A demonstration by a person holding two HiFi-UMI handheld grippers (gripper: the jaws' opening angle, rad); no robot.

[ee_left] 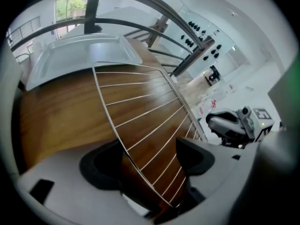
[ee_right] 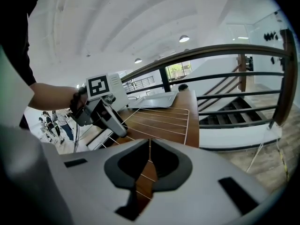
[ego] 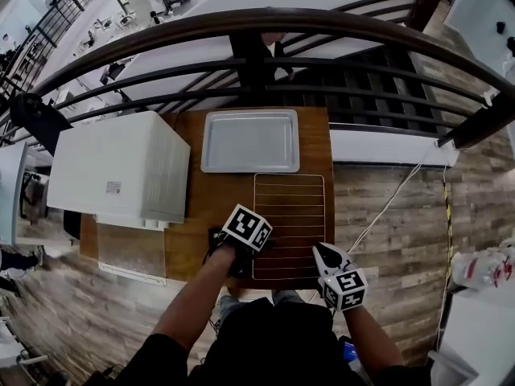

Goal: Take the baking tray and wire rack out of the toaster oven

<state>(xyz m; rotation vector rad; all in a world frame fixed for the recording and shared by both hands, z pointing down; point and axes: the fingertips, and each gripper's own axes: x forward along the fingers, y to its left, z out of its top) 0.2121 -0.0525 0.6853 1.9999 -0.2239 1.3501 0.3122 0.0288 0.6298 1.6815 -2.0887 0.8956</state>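
1. Left gripper view showed the left hand-held gripper (ee_left: pixel 150 159) with its jaws spread wide, the pads pressing on nothing.
2. Between those jaws ran the left edge wire of the rack (ee_left: pixel 140 121), near its close corner. The rack lay flat on the wooden surface (ego: pixel 213 203).
3. At the rack's near right corner was the right hand-held gripper (ee_right: pixel 149 168), its jaws closed together with nothing between them. It pointed across the rack toward the left one; whether it touched the rack could not be told.
4. Just past the rack's far edge lay the tray (ego: pixel 250 141), flat on the same surface.
5. Left of both in the head view stood the white oven (ego: pixel 121 167), its glass door (ego: pixel 133 252) folded down toward the person. Tray and rack were both outside it.
6. Beyond the surface ran a dark railing (ego: pixel 257 22), with plank floor (ego: pixel 394 215) to the right.
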